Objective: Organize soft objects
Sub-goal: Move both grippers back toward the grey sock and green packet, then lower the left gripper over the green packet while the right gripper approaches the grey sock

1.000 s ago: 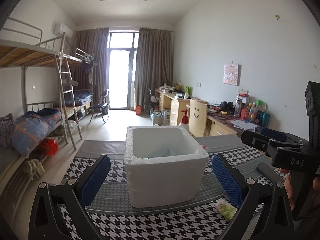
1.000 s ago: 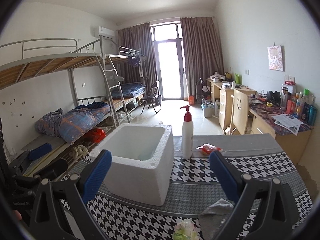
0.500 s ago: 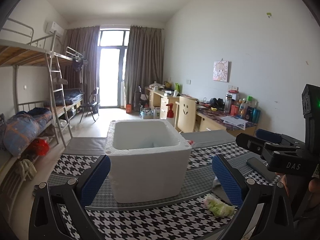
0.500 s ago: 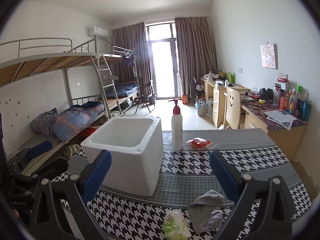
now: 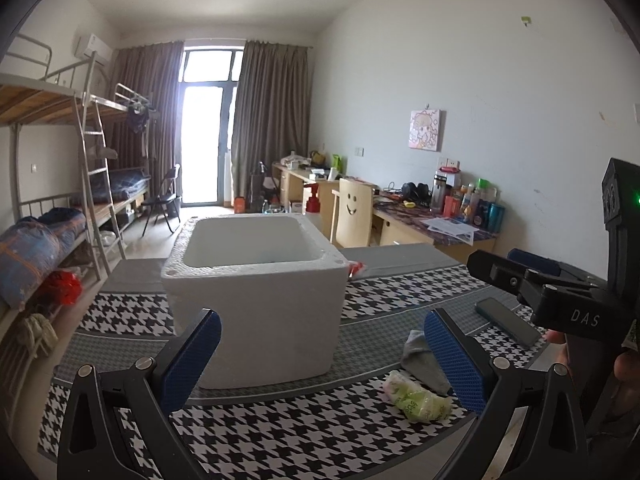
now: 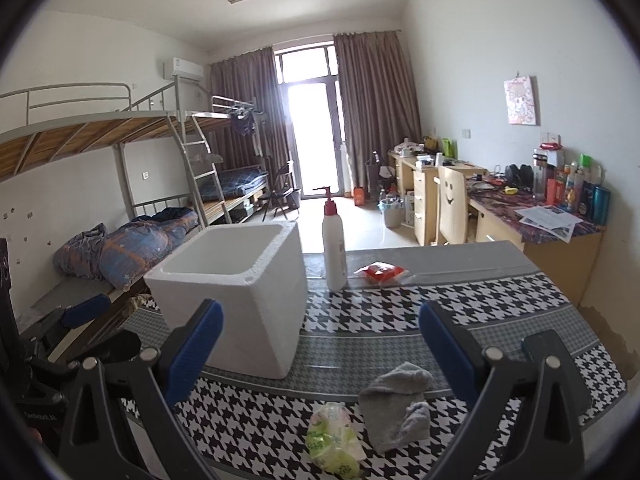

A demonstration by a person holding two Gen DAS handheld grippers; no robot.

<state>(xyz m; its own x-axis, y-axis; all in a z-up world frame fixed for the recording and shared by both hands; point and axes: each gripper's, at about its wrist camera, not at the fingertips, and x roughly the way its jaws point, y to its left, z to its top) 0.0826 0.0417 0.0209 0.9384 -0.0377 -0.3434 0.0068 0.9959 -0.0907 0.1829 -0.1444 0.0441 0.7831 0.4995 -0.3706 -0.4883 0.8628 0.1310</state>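
A white foam box stands open on the houndstooth table cloth; it also shows in the right wrist view. A grey sock and a green-white soft packet lie near the table's front edge, right of the box; both show in the left wrist view, the sock and the packet. My left gripper is open and empty, facing the box. My right gripper is open and empty, above the sock and packet.
A white pump bottle and a red packet stand behind the box. A dark phone lies at the right. The right gripper's body shows at the right of the left wrist view. Bunk beds and desks stand beyond the table.
Both grippers have pulled back and shifted left; the box, sock and packet now sit further right and more fully in view. Both jaws stay open.
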